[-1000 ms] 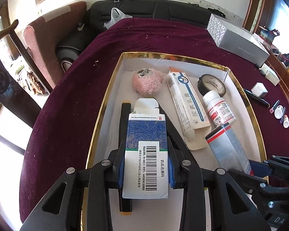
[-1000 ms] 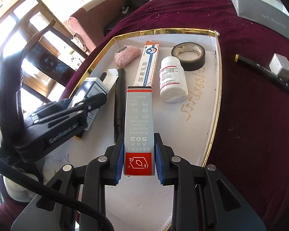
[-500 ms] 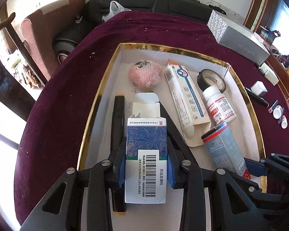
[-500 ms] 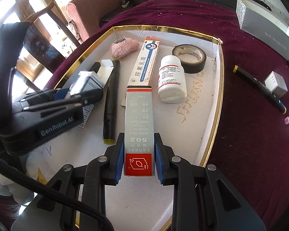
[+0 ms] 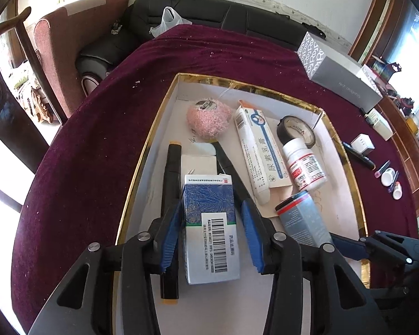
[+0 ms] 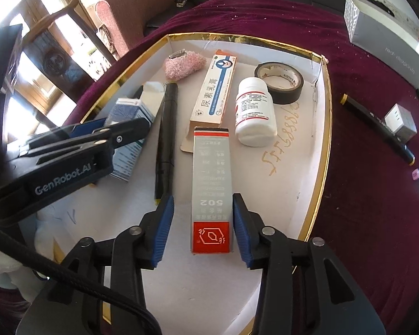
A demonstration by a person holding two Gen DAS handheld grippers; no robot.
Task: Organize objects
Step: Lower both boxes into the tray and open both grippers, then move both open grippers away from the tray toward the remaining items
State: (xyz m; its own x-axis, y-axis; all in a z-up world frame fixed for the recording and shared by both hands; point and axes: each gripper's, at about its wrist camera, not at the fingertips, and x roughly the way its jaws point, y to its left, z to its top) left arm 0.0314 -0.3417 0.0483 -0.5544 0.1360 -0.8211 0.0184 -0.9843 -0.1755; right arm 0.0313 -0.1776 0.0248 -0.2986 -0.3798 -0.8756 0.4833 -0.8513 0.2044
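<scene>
A gold-rimmed white tray (image 5: 164,103) (image 6: 321,145) sits on a maroon cloth. My left gripper (image 5: 211,217) is open around a blue and white medicine box (image 5: 209,223), which rests in the tray; it also shows in the right wrist view (image 6: 128,128). My right gripper (image 6: 202,223) is open around a grey and red "502" box (image 6: 211,195) lying in the tray, also in the left wrist view (image 5: 301,220). Gaps show between the pads and both boxes.
The tray also holds a black marker (image 6: 166,142), a pink fluffy item (image 6: 184,64), an ointment box (image 6: 215,89), a white pill bottle (image 6: 254,111) and black tape (image 6: 279,81). On the cloth lie another marker (image 6: 377,128), a small white box (image 6: 399,122) and a grey box (image 6: 388,36).
Both grippers have opened and let go of their boxes, which now lie in the tray. Both grippers have drawn back a little.
</scene>
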